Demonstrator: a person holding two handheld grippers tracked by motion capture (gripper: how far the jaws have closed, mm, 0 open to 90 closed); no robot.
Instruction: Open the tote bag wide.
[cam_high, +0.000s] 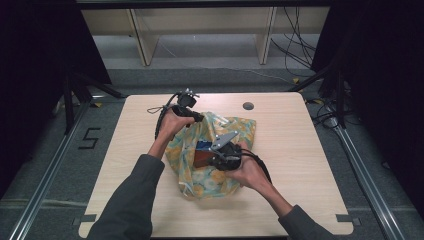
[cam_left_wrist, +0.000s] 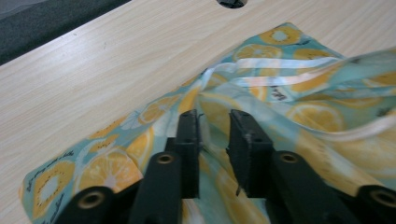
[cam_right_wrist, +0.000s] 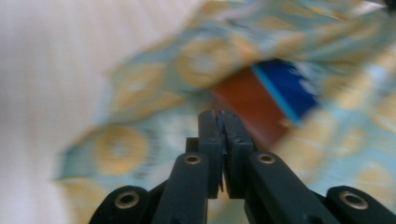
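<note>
The right gripper (cam_right_wrist: 219, 119), its jaws pressed together with nothing visibly between them, points at the lemon-print cloth bag (cam_high: 212, 150); just past its tips, slightly right, a brown-and-blue box (cam_right_wrist: 266, 100) shows in the bag's mouth. The left gripper (cam_left_wrist: 214, 122), jaws parted, hangs over the bag's far edge without pinching it, white drawstring (cam_left_wrist: 280, 63) ahead. Probably the right hand, nearer the box, acts next.

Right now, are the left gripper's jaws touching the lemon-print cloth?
Apart. The left gripper view shows the left gripper with jaws open over the lemon-print cloth, a clear gap between them.
</note>
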